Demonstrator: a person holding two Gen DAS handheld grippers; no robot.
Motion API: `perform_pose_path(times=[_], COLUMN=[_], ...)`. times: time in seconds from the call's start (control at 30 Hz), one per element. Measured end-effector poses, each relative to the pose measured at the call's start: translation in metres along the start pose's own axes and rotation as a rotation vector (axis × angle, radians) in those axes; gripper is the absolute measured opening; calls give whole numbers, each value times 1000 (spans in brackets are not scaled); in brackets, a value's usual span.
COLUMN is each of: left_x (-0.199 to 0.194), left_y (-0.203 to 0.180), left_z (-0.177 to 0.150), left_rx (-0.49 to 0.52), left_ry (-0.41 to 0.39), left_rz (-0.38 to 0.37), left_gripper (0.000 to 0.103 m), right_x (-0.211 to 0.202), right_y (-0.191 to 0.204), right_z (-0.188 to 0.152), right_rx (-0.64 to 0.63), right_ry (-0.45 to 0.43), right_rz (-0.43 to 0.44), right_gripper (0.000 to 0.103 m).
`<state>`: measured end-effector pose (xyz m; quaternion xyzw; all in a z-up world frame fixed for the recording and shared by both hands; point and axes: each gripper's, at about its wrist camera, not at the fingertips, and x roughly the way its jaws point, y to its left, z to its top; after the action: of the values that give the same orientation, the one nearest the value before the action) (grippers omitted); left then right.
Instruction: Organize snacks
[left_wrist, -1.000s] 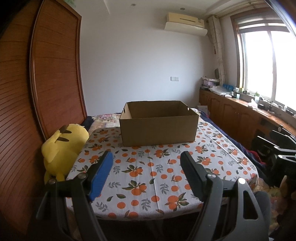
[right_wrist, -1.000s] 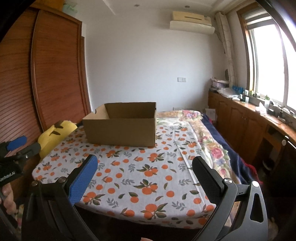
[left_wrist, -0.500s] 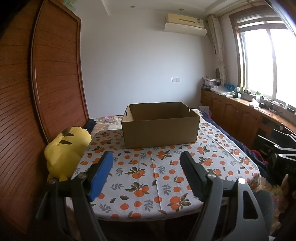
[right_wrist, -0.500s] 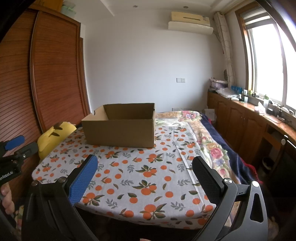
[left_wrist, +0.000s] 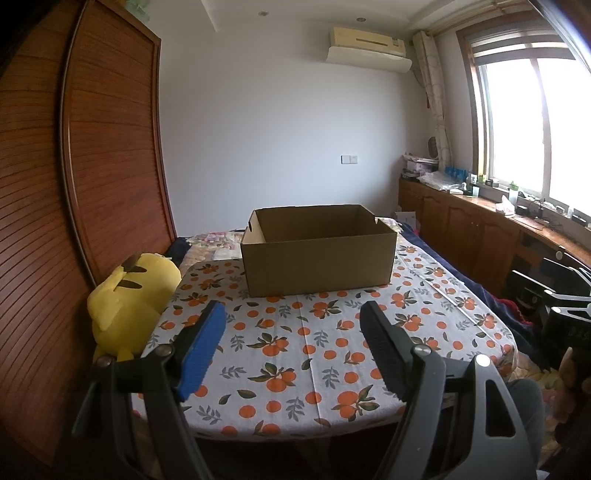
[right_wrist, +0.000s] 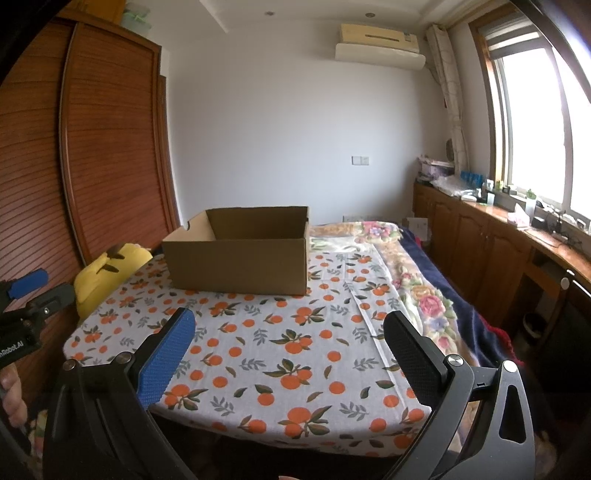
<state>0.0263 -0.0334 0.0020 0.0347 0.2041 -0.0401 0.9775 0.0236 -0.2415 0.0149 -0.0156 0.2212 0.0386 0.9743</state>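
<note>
An open brown cardboard box (left_wrist: 319, 254) (right_wrist: 240, 254) stands at the far side of a table covered with an orange-fruit patterned cloth (left_wrist: 314, 347) (right_wrist: 277, 354). Its inside looks empty from here; the bottom is hidden by its front wall. No snacks show in either view. My left gripper (left_wrist: 293, 314) hangs open in front of the table's near edge, well short of the box. My right gripper (right_wrist: 290, 321) is open too, held over the near edge, with the box ahead and to its left. Nothing sits between either pair of fingers.
A yellow plush toy (left_wrist: 129, 302) (right_wrist: 107, 275) lies at the table's left edge against a brown slatted wardrobe (left_wrist: 92, 166). A bed with floral bedding (right_wrist: 417, 288) runs along the right. Wooden cabinets (left_wrist: 480, 236) line the window wall. The left gripper's body (right_wrist: 26, 314) shows at the right wrist view's left edge.
Both grippers have risen and tilted slightly, so the box and table sit lower in view and more of the box's inside shows. Both stay open.
</note>
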Motion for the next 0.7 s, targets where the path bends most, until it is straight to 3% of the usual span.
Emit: perform_pose_path(times=[0.7], left_x=[0], left_y=[0], left_z=[0], left_rx=[-1], left_ry=[-1], left_rz=[-2], left_gripper=[76], right_x=[0], right_y=[1], right_z=[1], right_rx=[4], right_ry=[2], right_rz=[1], right_gripper=[103])
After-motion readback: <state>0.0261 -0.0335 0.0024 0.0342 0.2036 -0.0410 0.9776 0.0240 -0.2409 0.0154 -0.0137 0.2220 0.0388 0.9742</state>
